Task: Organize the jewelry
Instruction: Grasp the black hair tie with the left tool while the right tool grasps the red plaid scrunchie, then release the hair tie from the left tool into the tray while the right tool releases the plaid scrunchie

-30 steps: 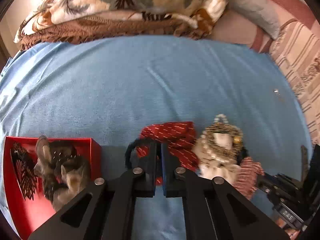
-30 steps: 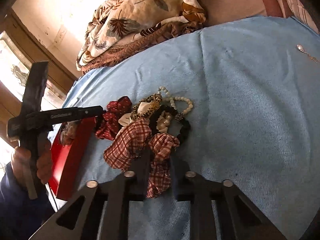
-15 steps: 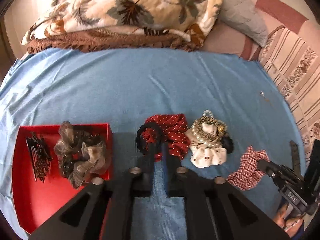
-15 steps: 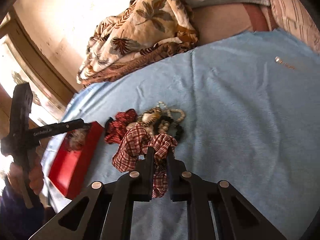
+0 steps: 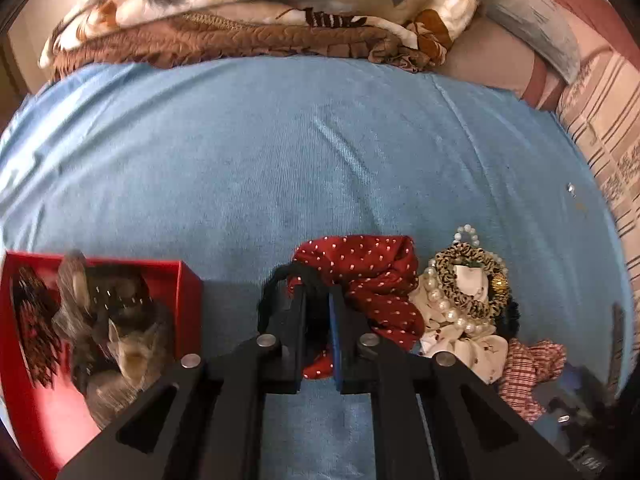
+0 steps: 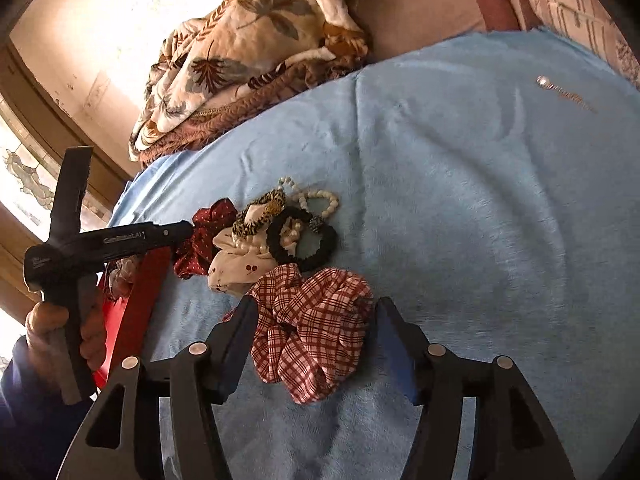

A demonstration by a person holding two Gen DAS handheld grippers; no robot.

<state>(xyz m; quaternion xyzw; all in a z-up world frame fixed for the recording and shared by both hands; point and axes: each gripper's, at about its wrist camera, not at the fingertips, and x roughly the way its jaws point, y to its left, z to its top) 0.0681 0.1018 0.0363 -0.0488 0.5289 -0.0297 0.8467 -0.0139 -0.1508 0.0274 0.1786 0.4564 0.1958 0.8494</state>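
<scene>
The left gripper (image 5: 316,312) pinches a thin black hair band (image 5: 276,292) by the red dotted scrunchie (image 5: 360,280), likely to carry it into the red open box (image 5: 188,304) beside it. The right gripper (image 6: 312,336) is opening around the red checked scrunchie (image 6: 316,320), which lies loose on the blue cloth (image 6: 460,200).

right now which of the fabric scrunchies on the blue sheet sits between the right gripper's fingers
The red-and-white plaid fabric scrunchie. It lies between the opening fingers of the right gripper, apart from the pile; the dark red white-dotted scrunchie and cream cherry-print scrunchie lie farther off.
</scene>
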